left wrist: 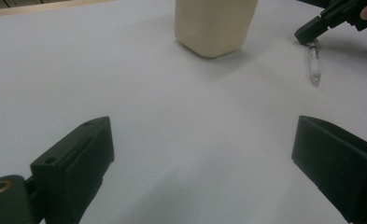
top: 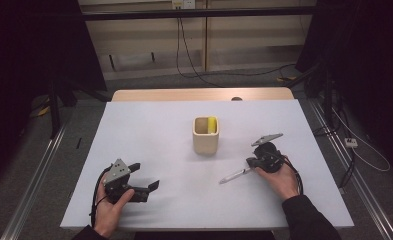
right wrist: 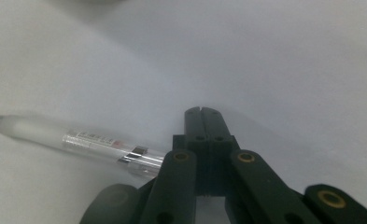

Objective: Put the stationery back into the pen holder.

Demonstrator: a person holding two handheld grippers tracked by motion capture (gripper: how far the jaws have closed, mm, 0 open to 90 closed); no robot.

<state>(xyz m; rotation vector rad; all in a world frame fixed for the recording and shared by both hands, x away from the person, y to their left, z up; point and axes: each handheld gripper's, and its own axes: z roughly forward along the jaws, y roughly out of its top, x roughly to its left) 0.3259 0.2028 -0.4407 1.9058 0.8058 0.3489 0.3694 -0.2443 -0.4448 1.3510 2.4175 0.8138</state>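
A clear pen point(top: 235, 175) point(right wrist: 78, 140) point(left wrist: 314, 65) lies flat on the white table point(top: 159, 130), right of centre. My right gripper point(top: 250, 162) point(right wrist: 202, 113) is shut, its jaws pressed together with nothing between them. It rests low over the table, with the pen's near end passing beside and under its left side. The same gripper point(left wrist: 305, 33) appears far off in the left gripper view, touching the pen's end. My left gripper point(top: 145, 175) point(left wrist: 202, 154) stands open at the front left, holding nothing. A beige cup point(top: 205, 136) point(left wrist: 214, 23) stands upright mid-table with a yellow item point(top: 212, 125) inside.
The table's wooden far edge point(top: 199, 94) borders a floor with cables point(top: 194, 70). Bare white surface lies between the two grippers and around the cup. Dark stands flank the table left and right.
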